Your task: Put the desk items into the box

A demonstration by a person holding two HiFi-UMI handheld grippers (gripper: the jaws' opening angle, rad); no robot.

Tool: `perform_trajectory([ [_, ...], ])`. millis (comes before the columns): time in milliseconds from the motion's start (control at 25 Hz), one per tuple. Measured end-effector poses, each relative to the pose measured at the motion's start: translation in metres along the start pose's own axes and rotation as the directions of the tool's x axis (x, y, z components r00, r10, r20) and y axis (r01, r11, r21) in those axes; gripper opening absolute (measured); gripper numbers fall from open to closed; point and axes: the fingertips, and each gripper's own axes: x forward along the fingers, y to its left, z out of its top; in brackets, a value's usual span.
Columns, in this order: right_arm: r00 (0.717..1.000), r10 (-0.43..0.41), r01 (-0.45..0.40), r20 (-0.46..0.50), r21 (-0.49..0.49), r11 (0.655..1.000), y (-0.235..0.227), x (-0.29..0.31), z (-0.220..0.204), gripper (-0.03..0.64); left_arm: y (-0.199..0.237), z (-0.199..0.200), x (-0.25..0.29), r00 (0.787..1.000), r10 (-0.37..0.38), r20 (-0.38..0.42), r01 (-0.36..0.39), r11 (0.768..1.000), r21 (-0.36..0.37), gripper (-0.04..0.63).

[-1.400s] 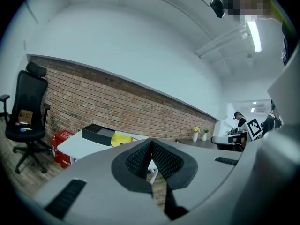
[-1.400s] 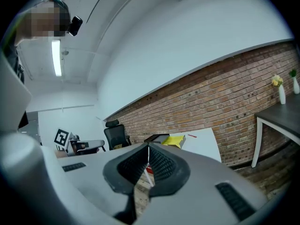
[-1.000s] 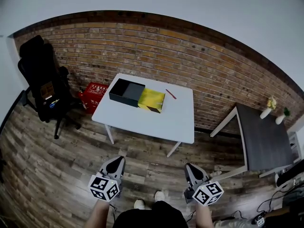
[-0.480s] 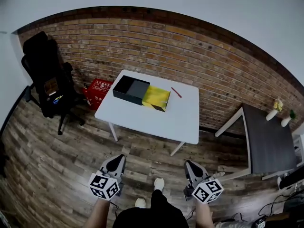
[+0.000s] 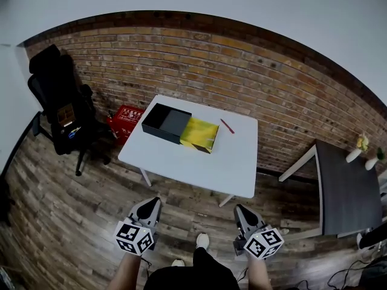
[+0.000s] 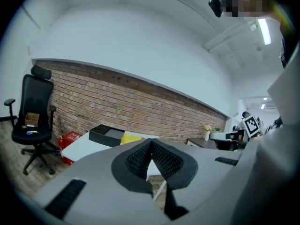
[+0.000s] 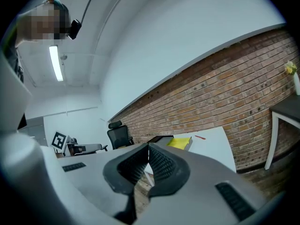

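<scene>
1 white table (image 5: 199, 162), 1 box (image 5: 166, 122), 1 pen (image 5: 227, 126)

The indoor light is bright and even. A ceiling tube (image 7: 55, 62) glares high above the right tongs (image 7: 148, 151), and a second tube (image 6: 262, 31) above the left tongs (image 6: 151, 146). Ahead of both, the white surface (image 5: 199, 156) casts a faint shadow on the floor (image 5: 72, 222). Fisheye distortion bends the brick wall (image 5: 242, 71). The gripper views darken at the corners, and the near tongs look soft.

a black box (image 5: 165, 123), open at the top, lies toward 10 o'clock on the white tabletop (image 5: 230, 162). a flat yellow item (image 5: 199, 135) touches its 4 o'clock end. a thin red pen (image 5: 227, 126) lies slantwise near the yellow item, at its 2 o'clock.
</scene>
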Motion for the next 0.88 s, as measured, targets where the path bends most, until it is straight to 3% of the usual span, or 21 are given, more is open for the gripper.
perform_trajectory([
  [880, 0.994, 0.092, -0.091, -0.064, 0.014, 0.996, -0.153, 0.088, 0.042, 0.021, -0.017, 0.023, 0.165, 0.997, 0.079, -0.019, -0.079, 0.997, -0.001, 0.014],
])
